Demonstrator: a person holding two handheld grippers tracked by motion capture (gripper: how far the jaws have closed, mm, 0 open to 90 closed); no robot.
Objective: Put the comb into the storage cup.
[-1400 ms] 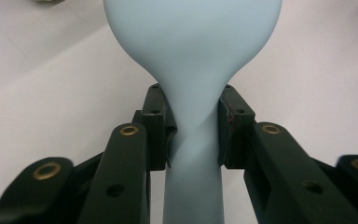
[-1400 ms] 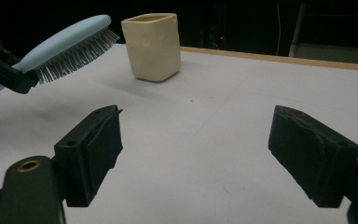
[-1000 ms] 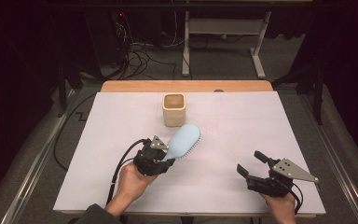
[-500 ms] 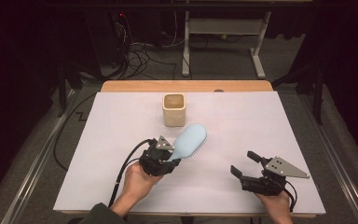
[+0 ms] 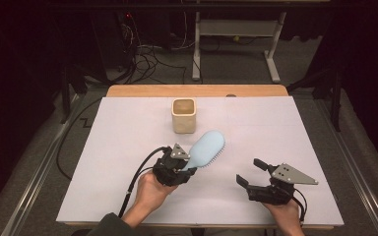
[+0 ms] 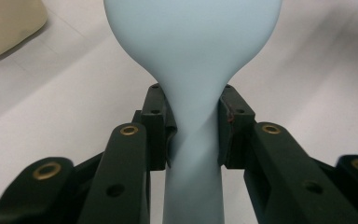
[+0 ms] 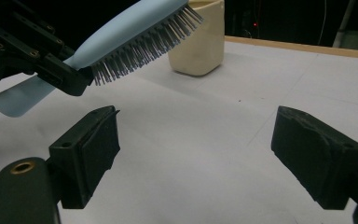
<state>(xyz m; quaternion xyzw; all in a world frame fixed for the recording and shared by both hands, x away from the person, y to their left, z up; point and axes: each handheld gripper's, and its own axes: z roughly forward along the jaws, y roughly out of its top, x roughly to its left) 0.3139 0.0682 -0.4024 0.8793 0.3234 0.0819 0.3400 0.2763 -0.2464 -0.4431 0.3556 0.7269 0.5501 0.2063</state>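
A pale blue hairbrush (image 5: 207, 149) is lifted off the white table sheet, head pointing up and away toward a cream square cup (image 5: 184, 115). My left gripper (image 5: 183, 165) is shut on its handle. In the left gripper view both pads clamp the narrow neck of the hairbrush (image 6: 193, 93). The right gripper view has the hairbrush (image 7: 135, 32) bristles-down at upper left, with the cup (image 7: 198, 42) behind it. My right gripper (image 5: 251, 172) hovers low at the front right, jaws wide apart and empty; in its own view the right gripper (image 7: 193, 149) frames bare sheet.
The white sheet (image 5: 128, 128) covers most of a wooden table whose far edge (image 5: 197, 90) shows behind the cup. Cables (image 5: 142, 54) and a white metal frame (image 5: 236, 29) lie on the dark floor beyond.
The left gripper carried the hairbrush slightly right and tilted its head up toward the cup. The right gripper shifted left, toward the table's middle.
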